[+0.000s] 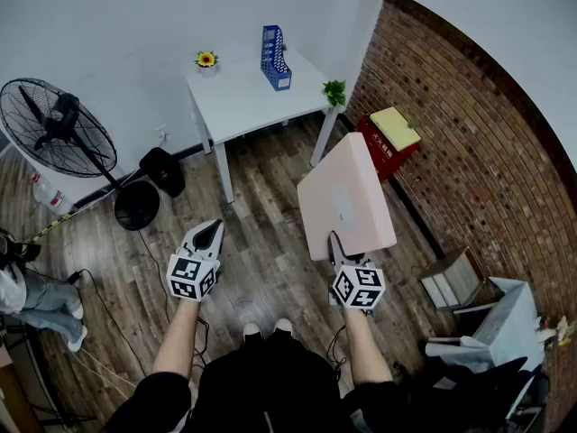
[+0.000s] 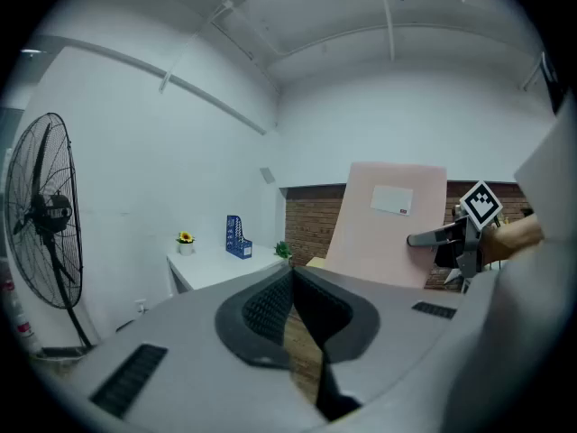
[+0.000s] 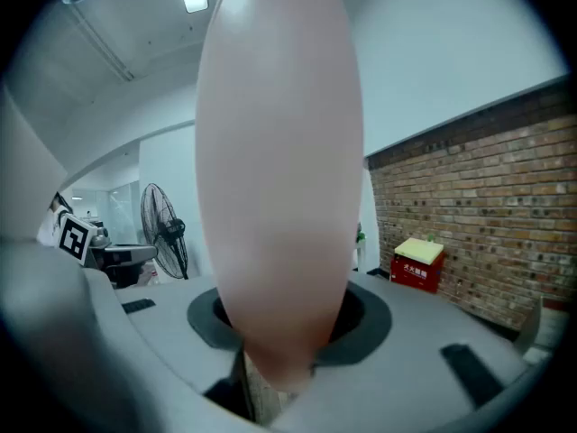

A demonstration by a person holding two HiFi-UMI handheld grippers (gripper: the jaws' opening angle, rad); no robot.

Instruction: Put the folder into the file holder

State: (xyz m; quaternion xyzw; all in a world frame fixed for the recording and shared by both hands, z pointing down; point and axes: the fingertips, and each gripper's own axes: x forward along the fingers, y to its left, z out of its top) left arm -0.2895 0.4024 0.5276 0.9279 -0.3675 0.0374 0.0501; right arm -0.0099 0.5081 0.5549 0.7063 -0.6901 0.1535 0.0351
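Wood-plank floor (image 1: 261, 179) fills the frame below you. Your right gripper (image 1: 339, 249) clamps the bottom edge of the pale pink flat folder (image 1: 347, 197), which stands tilted at centre right. Your left gripper (image 1: 209, 233) has its jaws together, holding nothing. At upper centre, well apart, the blue slotted file holder (image 1: 275, 58) stands on the white table (image 1: 243, 102).

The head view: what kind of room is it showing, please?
Probably a sparse office or studio room: a brick wall, a wooden floor, a small white table with a blue file holder, and a standing fan.
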